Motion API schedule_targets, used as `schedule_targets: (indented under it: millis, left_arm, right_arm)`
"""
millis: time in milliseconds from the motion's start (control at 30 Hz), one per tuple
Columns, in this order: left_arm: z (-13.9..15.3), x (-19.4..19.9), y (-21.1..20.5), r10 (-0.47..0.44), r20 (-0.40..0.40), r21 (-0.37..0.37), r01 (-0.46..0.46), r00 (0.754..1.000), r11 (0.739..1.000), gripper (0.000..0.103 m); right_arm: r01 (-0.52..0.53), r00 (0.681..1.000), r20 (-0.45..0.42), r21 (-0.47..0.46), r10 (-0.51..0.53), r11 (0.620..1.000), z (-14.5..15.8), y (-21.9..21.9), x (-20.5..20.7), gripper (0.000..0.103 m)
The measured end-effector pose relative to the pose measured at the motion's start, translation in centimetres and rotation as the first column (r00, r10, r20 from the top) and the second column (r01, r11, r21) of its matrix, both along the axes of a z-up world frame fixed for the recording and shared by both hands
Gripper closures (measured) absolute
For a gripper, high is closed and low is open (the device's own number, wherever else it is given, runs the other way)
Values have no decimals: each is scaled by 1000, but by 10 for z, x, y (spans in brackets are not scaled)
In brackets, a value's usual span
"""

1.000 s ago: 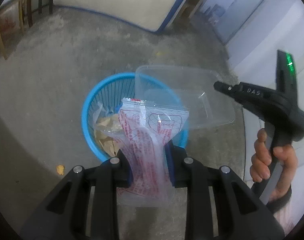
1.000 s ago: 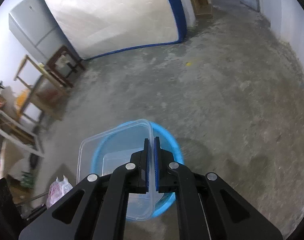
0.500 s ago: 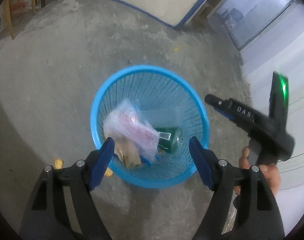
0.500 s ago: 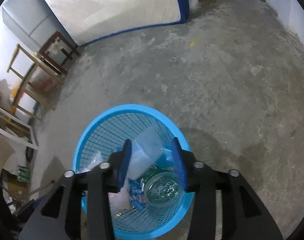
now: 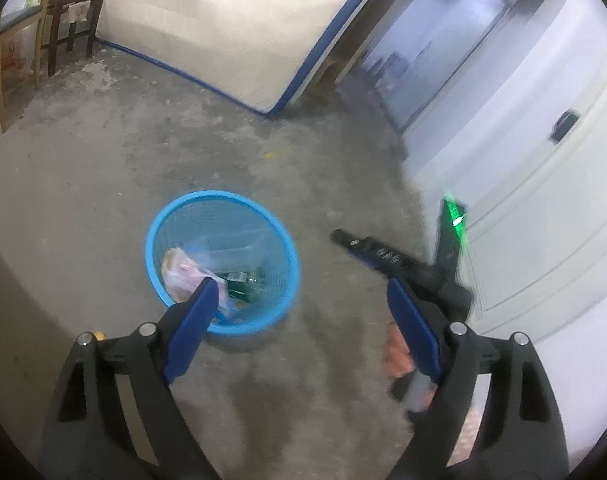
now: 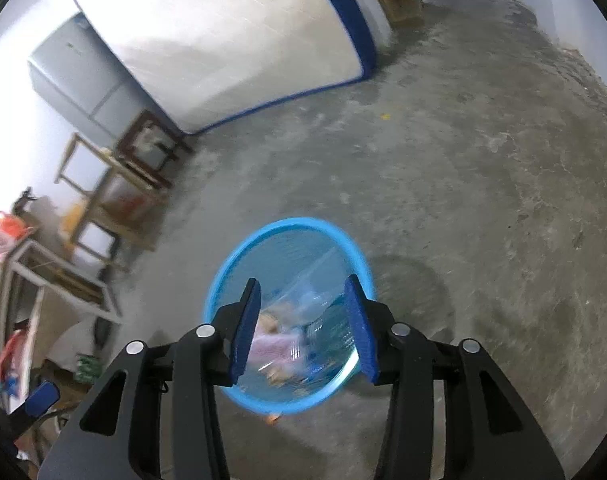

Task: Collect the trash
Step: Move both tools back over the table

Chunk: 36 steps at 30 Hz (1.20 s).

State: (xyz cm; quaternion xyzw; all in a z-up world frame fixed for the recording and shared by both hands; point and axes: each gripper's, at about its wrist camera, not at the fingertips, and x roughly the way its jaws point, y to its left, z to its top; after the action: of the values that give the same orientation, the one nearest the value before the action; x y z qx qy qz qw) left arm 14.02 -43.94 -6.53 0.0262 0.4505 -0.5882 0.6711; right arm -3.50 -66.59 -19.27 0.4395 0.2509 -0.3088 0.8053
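A blue mesh basket (image 5: 223, 194) (image 6: 287, 222) stands on the concrete floor. Inside lie a red-printed plastic wrapper (image 5: 181, 272) (image 6: 279, 344), a green bottle (image 5: 239, 280) and a clear plastic container (image 6: 319, 276). My left gripper (image 5: 301, 282) hangs high above and to the right of the basket, its jaws opening wide with nothing between them. My right gripper (image 6: 302, 280) is over the basket, its jaws opening too, with nothing held; the basket shows through the gap. In the left wrist view, the right gripper's black body (image 5: 403, 262) sits to the right, held by a hand (image 5: 397, 354).
A mattress (image 5: 223, 20) (image 6: 223, 40) leans on the far wall. Wooden stools and frames (image 6: 143, 152) and a grey fridge (image 6: 83, 80) line the left side. A white door (image 5: 543, 200) stands at the right. An orange scrap (image 6: 272, 419) lies by the basket's base.
Both grippers opened and let go: the wrapper and the clear container dropped into the basket. My left gripper then rose and drew back, so the basket looks smaller.
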Motion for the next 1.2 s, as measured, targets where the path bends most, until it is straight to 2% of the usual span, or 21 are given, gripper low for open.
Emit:
schedule_targets:
  millis: [67,133,233,300,367,400,500,567,600,633,733,767,833,900,933,1067,1100,1167,1200]
  left_arm:
    - [16,-8,26,20,15,-19,-19,1000,1000,20]
    - [32,-13,60,68,32,-21,-67,997,998,19]
    - [53,-16,110,149,70,-27,-147,986,989,19]
    - [65,-19,139,213,129,-29,-211,969,977,17]
    - [75,-22,179,292,196,-41,-290,936,956,15]
    - [77,-20,191,314,210,-42,-312,926,949,15]
    - [83,-20,246,411,258,-38,-416,874,909,14]
    - [88,-18,285,478,274,-44,-486,834,873,14]
    - [88,-17,300,495,276,-49,-502,824,864,13]
    - [90,-17,317,514,282,-54,-522,810,851,13]
    - [98,-15,372,589,344,-86,-600,731,795,12]
    - [100,-13,390,623,378,-101,-638,685,763,12]
    - [105,-9,420,672,421,-123,-696,609,707,11]
    - [110,-1,444,700,446,-139,-729,559,670,10]
    - [112,4,456,707,462,-145,-741,536,656,10]
    - [121,35,487,700,525,-153,-756,484,637,9]
    - [121,41,492,695,533,-148,-755,483,638,9]
    - [120,66,499,672,549,-122,-748,496,652,9]
    - [118,79,502,670,548,-108,-752,500,650,9]
  right_arm:
    - [-28,999,36,-24,29,999,16,21,-3,42]
    - [-68,995,61,-74,73,995,39,45,-1,36]
    - [-136,984,92,-159,151,978,73,77,10,28]
    - [-182,974,97,-218,207,959,98,97,23,26]
    - [-251,952,94,-298,290,921,128,126,42,22]
    - [-285,939,93,-333,332,899,140,140,51,21]
    - [-392,888,55,-426,456,816,169,187,81,14]
    - [-486,831,6,-476,556,733,184,230,110,9]
    - [-522,806,-12,-489,592,699,189,246,120,8]
    - [-572,764,-38,-500,644,650,194,267,134,6]
    - [-683,661,-108,-497,743,536,203,322,171,6]
    - [-703,636,-120,-496,762,509,204,336,176,6]
    - [-750,569,-143,-493,810,440,208,370,192,6]
    - [-791,514,-178,-476,839,384,209,404,206,6]
    - [-806,499,-202,-465,843,366,208,418,211,6]
    - [-846,468,-315,-431,825,315,200,465,236,6]
    - [-850,465,-336,-428,819,307,198,474,241,6]
    - [-859,461,-385,-419,800,294,195,489,246,6]
    - [-863,456,-395,-416,797,287,194,492,250,6]
